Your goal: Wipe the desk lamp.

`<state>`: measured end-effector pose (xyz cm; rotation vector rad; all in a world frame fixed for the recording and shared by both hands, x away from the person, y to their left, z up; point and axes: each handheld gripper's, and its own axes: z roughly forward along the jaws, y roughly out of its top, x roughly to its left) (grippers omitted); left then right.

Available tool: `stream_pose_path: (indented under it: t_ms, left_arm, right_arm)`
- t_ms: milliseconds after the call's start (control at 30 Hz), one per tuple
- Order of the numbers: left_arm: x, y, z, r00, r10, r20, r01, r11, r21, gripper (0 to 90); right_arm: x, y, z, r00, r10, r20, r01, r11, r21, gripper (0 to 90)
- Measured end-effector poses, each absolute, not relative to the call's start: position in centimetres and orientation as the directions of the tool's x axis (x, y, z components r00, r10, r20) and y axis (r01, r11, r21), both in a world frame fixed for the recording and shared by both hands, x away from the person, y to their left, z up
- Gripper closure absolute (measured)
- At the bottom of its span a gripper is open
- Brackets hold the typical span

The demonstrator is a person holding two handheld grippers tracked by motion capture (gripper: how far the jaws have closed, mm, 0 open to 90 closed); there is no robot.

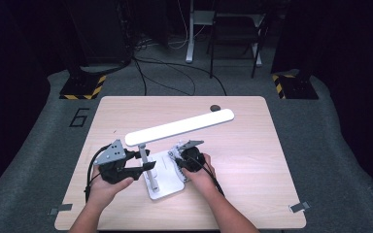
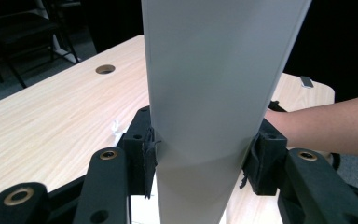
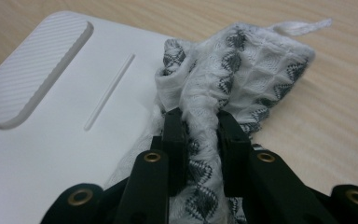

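Left claw (image 1: 135, 171) clamped halfway, right claw (image 1: 179, 156) pinched nearly shut, both forearms reaching forward

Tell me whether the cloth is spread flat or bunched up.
Bunched up. The cloth is gathered into folds and pinched in the right gripper, lying across the edge of the lamp base.

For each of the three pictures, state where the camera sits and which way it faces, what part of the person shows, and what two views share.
High view: above the person's side, facing forward and down on the table; both forearms show.
Left gripper view: on the left claw, facing the lamp arm it clamps.
Right gripper view: on the right claw, facing the cloth it pinches on the lamp base.
Shared: high and right views show base and cloth.
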<state>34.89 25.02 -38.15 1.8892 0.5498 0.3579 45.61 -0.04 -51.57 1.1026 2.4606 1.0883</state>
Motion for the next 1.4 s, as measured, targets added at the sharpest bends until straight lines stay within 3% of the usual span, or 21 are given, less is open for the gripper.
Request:
stream_pose_path:
  t_ms: [67, 233, 700, 967, 1233, 1400]
  left_arm:
    - [34.9, 25.0, -38.2, 0.849, 0.529, -0.011, 0.206, -0.310, 0.928, 52.5]
    - [34.8, 25.0, -38.3, 0.847, 0.531, -0.018, 0.212, -0.307, 0.928, 52.5]
    - [34.7, 25.0, -38.4, 0.838, 0.545, -0.025, 0.219, -0.294, 0.930, 52.3]
    - [34.7, 25.0, -38.5, 0.834, 0.550, -0.031, 0.225, -0.289, 0.930, 52.2]
    - [34.7, 24.8, -38.5, 0.834, 0.550, -0.043, 0.238, -0.288, 0.928, 52.0]
    - [34.8, 24.9, -38.7, 0.836, 0.547, -0.052, 0.237, -0.274, 0.932, 51.7]
  right_arm:
    - [46.2, 0.2, -51.6, -0.674, 0.731, 0.107, 0.568, 0.420, 0.708, 75.7]
    - [45.4, 0.4, -51.5, -0.685, 0.726, 0.051, 0.539, 0.459, 0.706, 76.5]
    - [36.1, -4.1, -51.4, -0.751, 0.660, 0.028, 0.480, 0.516, 0.709, 76.3]
    - [33.8, -4.3, -51.2, -0.783, 0.621, 0.001, 0.444, 0.558, 0.701, 76.8]
    - [33.2, -2.6, -51.3, -0.852, 0.523, 0.022, 0.388, 0.604, 0.696, 77.2]
    - [32.9, 0.8, -51.5, -0.915, 0.403, 0.024, 0.304, 0.647, 0.700, 77.1]
